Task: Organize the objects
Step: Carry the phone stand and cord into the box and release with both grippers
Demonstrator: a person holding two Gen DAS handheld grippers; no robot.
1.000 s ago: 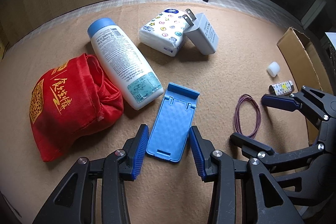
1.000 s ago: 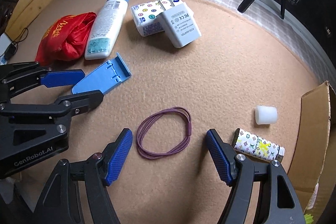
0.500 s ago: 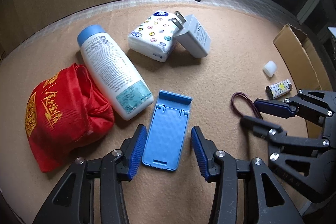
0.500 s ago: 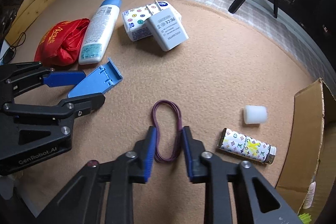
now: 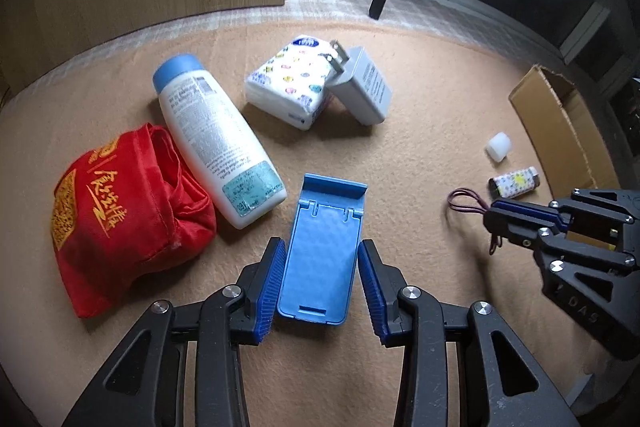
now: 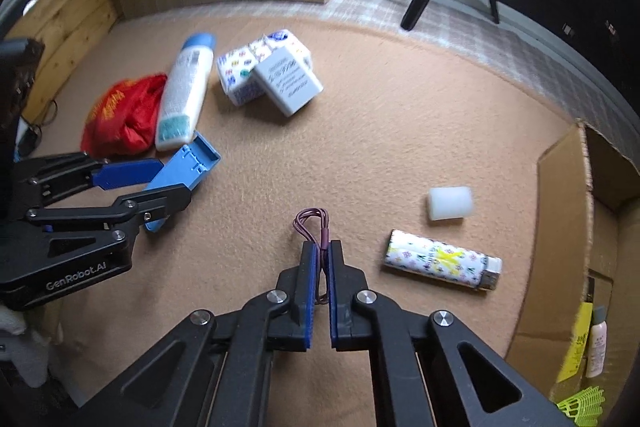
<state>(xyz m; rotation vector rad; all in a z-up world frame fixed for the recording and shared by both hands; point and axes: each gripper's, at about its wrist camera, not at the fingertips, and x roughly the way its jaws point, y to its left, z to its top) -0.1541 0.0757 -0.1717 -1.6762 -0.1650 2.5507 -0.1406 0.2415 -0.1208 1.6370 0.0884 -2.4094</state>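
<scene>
Pinching the thin maroon elastic loop (image 6: 316,227), your right gripper (image 6: 322,255) is clamped tight; your left gripper (image 5: 320,259) straddles the blue plastic phone stand (image 5: 322,247), pads apart from it

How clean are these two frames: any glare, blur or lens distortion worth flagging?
Left wrist view: blown-out light at the top right edge, strong fisheye bending of the mat's far edge, blue phone stand sharp. Right wrist view: same barrel distortion, dark vignetted corners, slight softness on the white bottle and charger; the hair tie stays readable.

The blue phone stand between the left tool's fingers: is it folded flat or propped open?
Folded flat. The blue phone stand lies flush on the tan mat, its hinged panel down against its base, nothing raised.
</scene>
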